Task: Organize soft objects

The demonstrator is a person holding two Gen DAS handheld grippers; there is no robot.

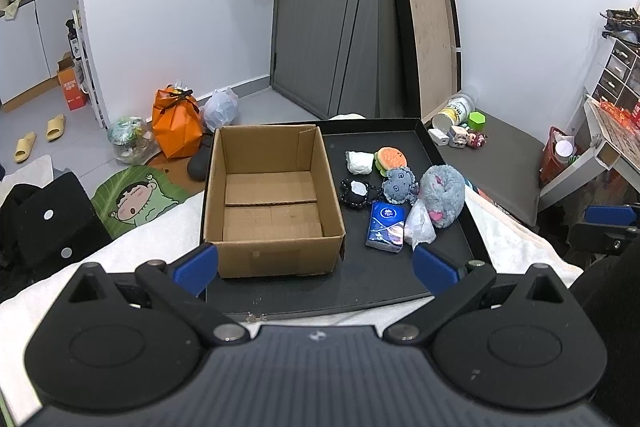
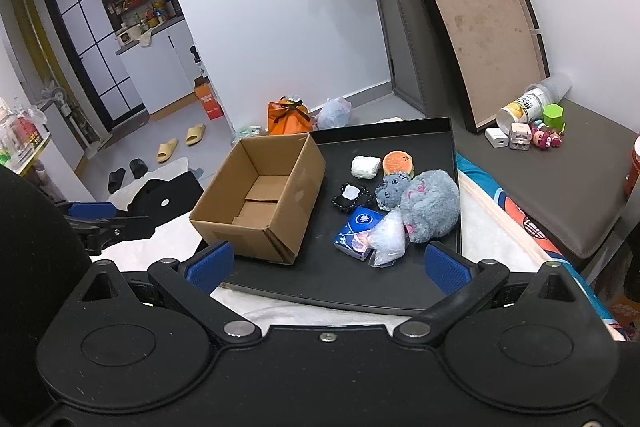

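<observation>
**Nothing boxed yet: seven soft things waiting on the tray**

From my seat the job looked unstarted. The cardboard box (image 1: 273, 199) sat open and empty at the centre of the left wrist view, its flaps and bare floor plain to see, on the left half of the black tray (image 1: 352, 291). All the soft objects lay in one cluster to the right of it: the grey plush (image 1: 443, 195) at the right edge of the group, the burger toy (image 1: 391, 159) and a white wad (image 1: 359, 162) toward the top, the small grey stuffed toy (image 1: 398, 185) in the middle, a black scalloped pouch (image 1: 356, 191) nearest the box, and the blue tissue pack (image 1: 385, 226) with a clear plastic bag (image 1: 420, 225) leaning on it toward the bottom. I judged every one of them was left to move.

The left gripper (image 1: 316, 265) hung low in its frame with its blue pads spread wide and nothing between them. The right gripper (image 2: 328, 263) was likewise wide apart and empty, hovering short of the tray's near edge.

What I could not settle: whether the plastic bag held anything soft, what the white patch on the pouch was, and whether anything lay under the plush. The near wall of the box hid its front floor in the right wrist view, and the tray's near corners were cut off by the gripper bodies.
</observation>
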